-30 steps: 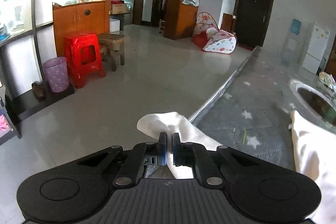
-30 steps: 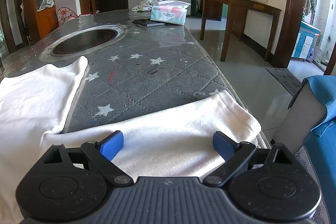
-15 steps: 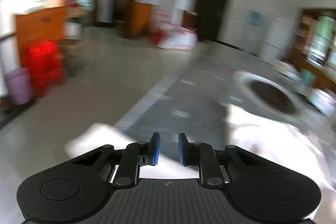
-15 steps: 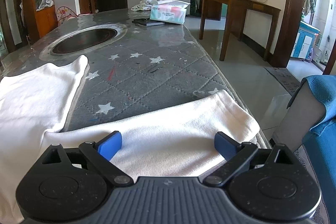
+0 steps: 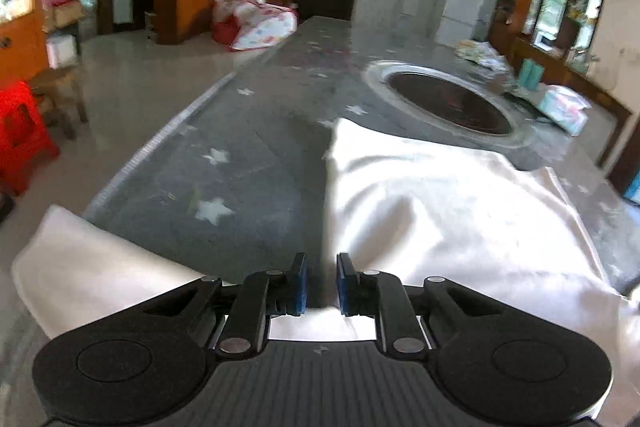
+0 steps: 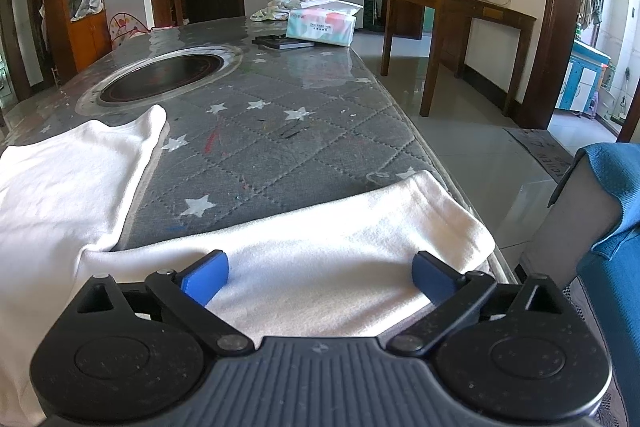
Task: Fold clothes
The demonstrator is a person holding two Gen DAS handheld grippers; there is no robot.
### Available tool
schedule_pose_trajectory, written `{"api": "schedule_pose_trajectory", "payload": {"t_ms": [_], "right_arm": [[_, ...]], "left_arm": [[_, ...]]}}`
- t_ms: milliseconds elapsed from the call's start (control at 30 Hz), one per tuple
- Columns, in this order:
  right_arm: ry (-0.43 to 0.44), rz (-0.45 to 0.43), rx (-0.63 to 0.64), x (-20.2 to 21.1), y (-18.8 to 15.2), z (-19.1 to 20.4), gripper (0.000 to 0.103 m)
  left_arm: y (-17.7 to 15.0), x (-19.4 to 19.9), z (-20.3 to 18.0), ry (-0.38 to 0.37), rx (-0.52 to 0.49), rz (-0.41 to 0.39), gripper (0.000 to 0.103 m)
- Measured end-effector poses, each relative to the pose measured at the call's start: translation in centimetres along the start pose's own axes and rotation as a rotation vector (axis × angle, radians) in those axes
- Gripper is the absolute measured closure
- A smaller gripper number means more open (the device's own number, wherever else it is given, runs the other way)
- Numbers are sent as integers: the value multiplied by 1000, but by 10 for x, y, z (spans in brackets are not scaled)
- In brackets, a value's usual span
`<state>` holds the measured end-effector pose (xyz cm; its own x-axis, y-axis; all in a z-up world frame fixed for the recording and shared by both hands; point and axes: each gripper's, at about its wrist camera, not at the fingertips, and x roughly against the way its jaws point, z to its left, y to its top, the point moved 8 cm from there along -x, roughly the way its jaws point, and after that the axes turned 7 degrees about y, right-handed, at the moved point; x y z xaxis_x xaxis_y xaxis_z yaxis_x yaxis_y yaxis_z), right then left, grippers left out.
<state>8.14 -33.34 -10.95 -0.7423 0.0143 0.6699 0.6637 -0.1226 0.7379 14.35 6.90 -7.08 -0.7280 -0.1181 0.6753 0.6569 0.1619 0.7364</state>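
Note:
A white garment (image 5: 460,203) lies spread on the grey star-patterned table (image 5: 248,131), one sleeve (image 5: 88,263) reaching to the left table edge. My left gripper (image 5: 321,281) hovers just above the garment where sleeve meets body, its jaws a small gap apart and empty. In the right wrist view the garment's body (image 6: 60,183) lies at the left and the other sleeve (image 6: 340,251) stretches to the right table edge. My right gripper (image 6: 320,273) is wide open over that sleeve, holding nothing.
A round dark inset (image 6: 164,77) sits in the table's middle. A tissue box (image 6: 322,27), a dark flat item (image 6: 282,43) and bundled cloth (image 6: 280,7) lie at the far end. A blue-covered seat (image 6: 608,227) stands right of the table. A red stool (image 5: 20,131) stands on the floor left.
My left gripper let go of the left sleeve, opened a little and swung right toward the garment's body. The right gripper stayed open and still.

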Motion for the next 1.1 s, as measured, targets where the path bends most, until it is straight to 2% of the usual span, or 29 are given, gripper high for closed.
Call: {"api": "schedule_pose_trajectory", "payload": {"t_ms": [167, 267, 433, 567, 700, 767, 800, 933, 1100], "right_arm": [[-1, -1, -2, -1, 0, 0, 2], [-1, -1, -2, -1, 1, -1, 2], [2, -2, -4, -2, 0, -2, 0], [2, -8, -4, -2, 1, -3, 0], [-23, -38, -21, 4, 3, -12, 5], [-45, -64, -59, 10, 6, -25, 9], [-58, -71, -81, 12, 7, -33, 10], [-115, -70, -135, 13, 5, -58, 18], [-151, -69, -170, 11, -1, -75, 29]], "left_arm": [[14, -3, -22, -49, -23, -20, 86], [21, -19, -35, -70, -37, -15, 86], [25, -41, -24, -13, -33, 13, 86], [23, -28, -18, -35, -18, 17, 85], [14, 1, -26, -112, -44, 10, 79], [6, 16, -34, -151, -77, -1, 69], [2, 24, -38, -171, -92, -6, 68], [-19, 43, -59, -257, -153, 6, 67], [-48, 55, -81, -330, -225, 52, 67]]}}
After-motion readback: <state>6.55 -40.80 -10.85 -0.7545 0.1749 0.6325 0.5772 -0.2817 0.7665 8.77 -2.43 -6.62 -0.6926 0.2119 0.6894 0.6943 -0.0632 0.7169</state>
